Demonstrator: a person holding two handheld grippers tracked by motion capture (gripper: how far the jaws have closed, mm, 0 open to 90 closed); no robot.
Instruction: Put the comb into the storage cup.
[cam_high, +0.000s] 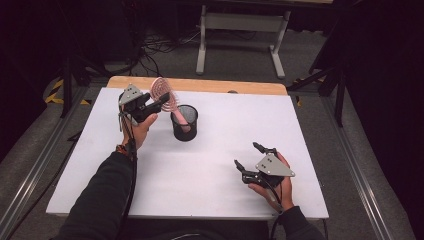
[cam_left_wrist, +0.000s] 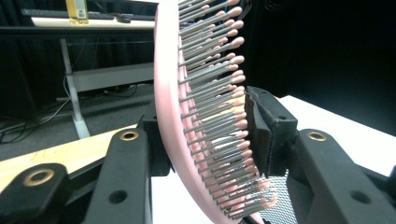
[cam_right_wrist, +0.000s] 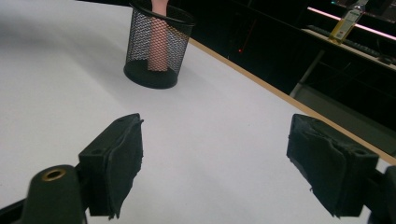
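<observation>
Your left hand-held gripper (cam_high: 159, 103) has its jaws closed on the head of the pink hairbrush (cam_high: 162, 91), one pad on the back and the other against the bristles, while the brush's handle stands tilted inside the black mesh cup (cam_high: 184, 123) just right of that gripper on the table (cam_high: 210, 165). Your right hand-held gripper (cam_high: 248, 156) sits low over the table, well apart from the cup toward your side and to its right, its jaws spread wide and holding nothing.
</observation>
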